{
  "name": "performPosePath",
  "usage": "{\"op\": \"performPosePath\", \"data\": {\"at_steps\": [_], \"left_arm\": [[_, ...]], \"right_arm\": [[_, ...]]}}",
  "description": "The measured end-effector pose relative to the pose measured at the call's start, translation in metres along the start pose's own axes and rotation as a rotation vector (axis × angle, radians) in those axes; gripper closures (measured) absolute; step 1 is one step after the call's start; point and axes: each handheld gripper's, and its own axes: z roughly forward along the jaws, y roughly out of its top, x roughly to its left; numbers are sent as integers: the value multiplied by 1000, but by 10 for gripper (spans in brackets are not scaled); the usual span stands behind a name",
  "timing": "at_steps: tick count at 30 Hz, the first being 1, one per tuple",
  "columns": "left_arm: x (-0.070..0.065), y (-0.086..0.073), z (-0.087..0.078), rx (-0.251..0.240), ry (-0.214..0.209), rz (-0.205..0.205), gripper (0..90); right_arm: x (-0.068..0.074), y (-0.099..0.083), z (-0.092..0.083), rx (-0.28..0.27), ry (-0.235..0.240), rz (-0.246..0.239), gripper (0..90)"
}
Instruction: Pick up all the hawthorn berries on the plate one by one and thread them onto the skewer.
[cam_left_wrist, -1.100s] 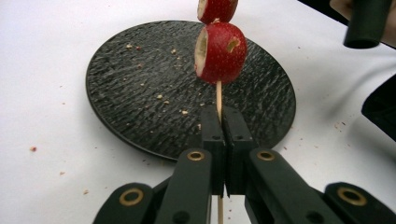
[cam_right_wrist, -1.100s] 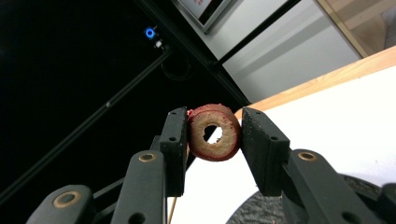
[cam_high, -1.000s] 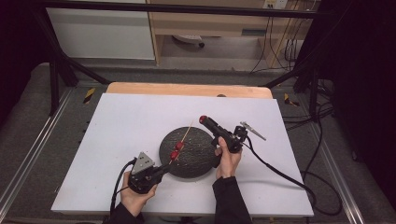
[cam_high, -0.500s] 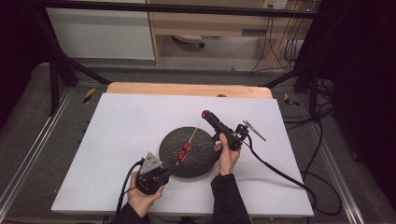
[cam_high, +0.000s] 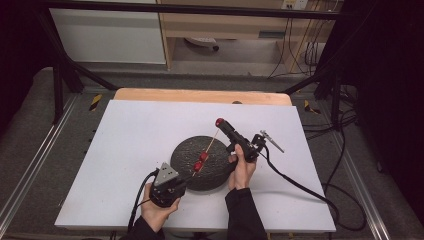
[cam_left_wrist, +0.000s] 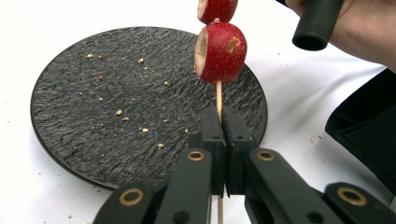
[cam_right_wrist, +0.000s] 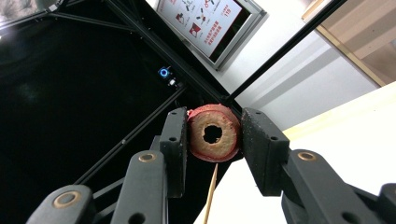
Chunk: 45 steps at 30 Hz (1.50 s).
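Skewer (cam_left_wrist: 218, 95) is clamped in left hand-held gripper (cam_left_wrist: 223, 140) at centre frame; right hand-held gripper (cam_right_wrist: 214, 135) is clamped on red fruit piece (cam_right_wrist: 214, 133), presumably to strip it.

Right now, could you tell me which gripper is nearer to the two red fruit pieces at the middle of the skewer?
Left. The left gripper clamps the skewer just below the two red fruit pieces. The right gripper holds a third piece at the skewer's far tip.

White table (cam_high: 125, 150) bare left of and beyond the black plate (cam_high: 187, 150), open room there, skewer (cam_high: 210, 145) slanting above the plate between both grippers, barring passage across, right cable (cam_high: 300, 182) trailing over the table's right side
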Motion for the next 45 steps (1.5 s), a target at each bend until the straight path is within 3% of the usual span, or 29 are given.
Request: {"op": "performPosePath", "data": {"at_steps": [26, 36, 45], "left_arm": [[-6, 11, 9, -34, 24, -36, 886], [-7, 15, 15, -46, 32, -51, 886], [-4, 22, 21, -51, 39, -57, 886]], "right_arm": [[1, -8, -2, 22, 17, 19, 629], [2, -10, -2, 50, 12, 38, 629], [2, -18, -5, 86, 11, 16, 630]]}}
